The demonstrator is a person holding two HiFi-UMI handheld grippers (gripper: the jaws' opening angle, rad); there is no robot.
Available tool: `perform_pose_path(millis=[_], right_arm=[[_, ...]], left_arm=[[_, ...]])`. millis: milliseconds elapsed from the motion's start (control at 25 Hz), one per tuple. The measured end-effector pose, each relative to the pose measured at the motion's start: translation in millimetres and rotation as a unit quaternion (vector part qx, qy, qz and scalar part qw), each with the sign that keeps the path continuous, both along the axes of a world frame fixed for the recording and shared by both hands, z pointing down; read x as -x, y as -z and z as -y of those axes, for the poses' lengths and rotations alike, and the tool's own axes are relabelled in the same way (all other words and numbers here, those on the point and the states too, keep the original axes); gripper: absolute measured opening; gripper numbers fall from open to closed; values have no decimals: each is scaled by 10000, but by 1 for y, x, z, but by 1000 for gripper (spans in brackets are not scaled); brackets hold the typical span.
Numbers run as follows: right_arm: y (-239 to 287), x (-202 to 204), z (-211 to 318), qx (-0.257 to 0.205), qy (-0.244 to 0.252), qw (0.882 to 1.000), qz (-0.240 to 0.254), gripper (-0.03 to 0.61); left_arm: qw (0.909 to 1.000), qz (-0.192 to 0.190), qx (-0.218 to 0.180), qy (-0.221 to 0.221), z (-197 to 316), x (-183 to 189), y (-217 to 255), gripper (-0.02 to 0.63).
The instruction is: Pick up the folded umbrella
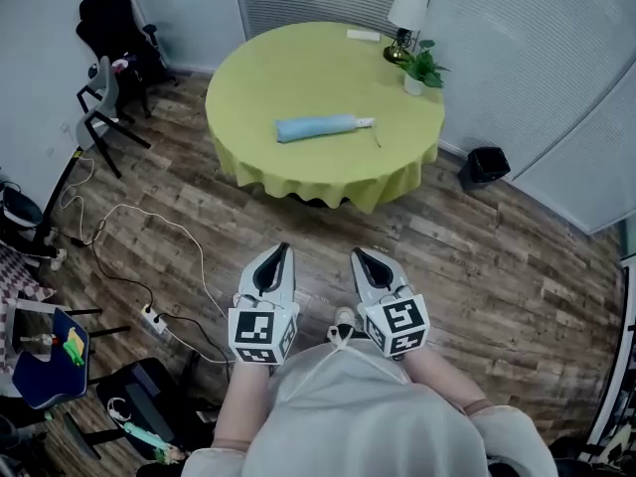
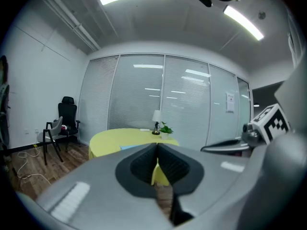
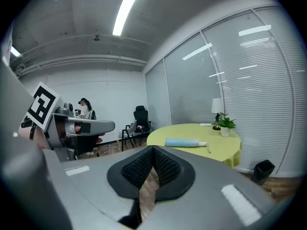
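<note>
The folded light-blue umbrella (image 1: 323, 127) lies flat on the round table with a yellow-green cloth (image 1: 298, 78), its white handle end toward the right; it shows too in the right gripper view as a blue roll (image 3: 184, 142). Both grippers hover over the wood floor well short of the table. My left gripper (image 1: 280, 252) is shut with nothing in it, and its tips (image 2: 157, 146) meet. My right gripper (image 1: 361, 256) is also shut and empty, jaws touching at the tip (image 3: 153, 149).
On the table's far side stand a white lamp (image 1: 405, 13), a potted plant (image 1: 421, 70) and a small white box (image 1: 363, 35). Chairs (image 1: 104, 107) stand at the left, cables and a power strip (image 1: 151, 317) lie on the floor, a black bin (image 1: 487, 164) sits right of the table.
</note>
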State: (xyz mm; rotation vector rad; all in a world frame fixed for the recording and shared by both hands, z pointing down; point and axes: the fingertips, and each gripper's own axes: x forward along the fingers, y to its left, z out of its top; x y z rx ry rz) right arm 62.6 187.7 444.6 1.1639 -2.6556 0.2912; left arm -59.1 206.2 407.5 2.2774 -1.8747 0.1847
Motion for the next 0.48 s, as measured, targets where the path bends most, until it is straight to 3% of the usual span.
perform_pose_path(millis=[240,480], right_arm=[[0,-22,63,-160,365,9990,-202,-1],[-13,-33,114,-111,400,9983,-418,0]], left_arm=[[9996,-212,-48,198,69,-19,1,6],[9996,-87,233,139,112,-29,-14,6]])
